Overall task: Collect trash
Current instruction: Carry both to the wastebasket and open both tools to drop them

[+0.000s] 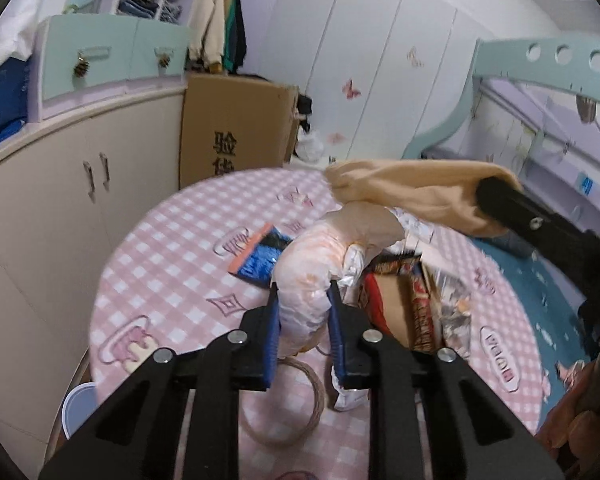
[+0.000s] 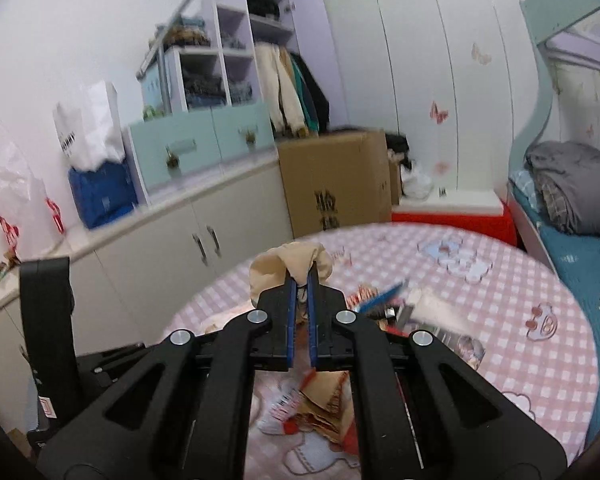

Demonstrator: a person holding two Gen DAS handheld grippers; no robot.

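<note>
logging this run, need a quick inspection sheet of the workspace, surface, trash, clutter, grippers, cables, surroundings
surface: round table under a pink checked cloth.
job's things: pale crumpled plastic bag; beige cloth; blue snack packet flat on the cloth; red and brown wrappers piled beside the bag.
clutter: loop of twine on the table's near side.
grippers: left gripper shut on the bag; right gripper shut on the beige cloth, lifted off the table.
cables: nothing seen.
surroundings: cardboard box behind the table, cream cabinet at left, white wardrobe, bed at right.
</note>
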